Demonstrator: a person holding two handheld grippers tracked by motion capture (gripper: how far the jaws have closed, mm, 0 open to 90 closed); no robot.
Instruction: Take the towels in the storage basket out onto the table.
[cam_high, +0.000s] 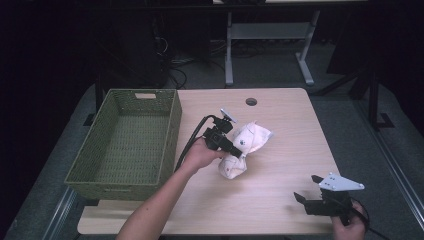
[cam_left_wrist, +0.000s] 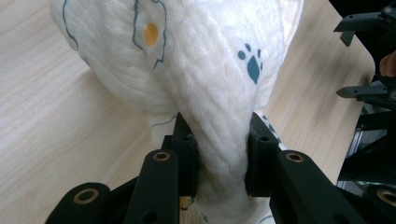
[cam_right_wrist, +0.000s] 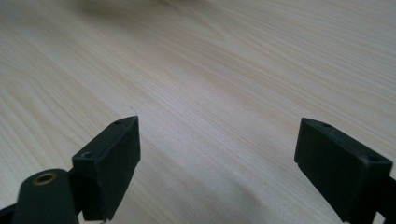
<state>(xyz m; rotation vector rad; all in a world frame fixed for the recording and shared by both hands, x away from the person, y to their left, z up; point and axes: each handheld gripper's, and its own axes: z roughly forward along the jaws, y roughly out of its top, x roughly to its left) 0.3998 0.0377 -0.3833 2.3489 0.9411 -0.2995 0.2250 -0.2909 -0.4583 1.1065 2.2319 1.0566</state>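
Observation:
A white cloth (cam_high: 248, 143) printed with small paw and egg shapes lies bunched in the middle of the wooden table (cam_high: 280, 165). My left gripper (cam_high: 239, 151) is shut on a twisted fold of it. In the left gripper view the cloth (cam_left_wrist: 196, 65) bulges above the jaws, and both black pads (cam_left_wrist: 187, 149) press into the narrow fold. My right gripper (cam_high: 307, 190) rests near the front right edge of the table, open, with bare wood between its fingers (cam_right_wrist: 116, 158). In the left gripper view the right gripper (cam_left_wrist: 359, 56) appears farther off at the right.
A green woven basket (cam_high: 172, 125) stands on the table's left side, holding nothing. A round cable hole (cam_high: 251, 102) sits near the far edge. Table legs (cam_high: 229, 50) and cables lie on the floor beyond.

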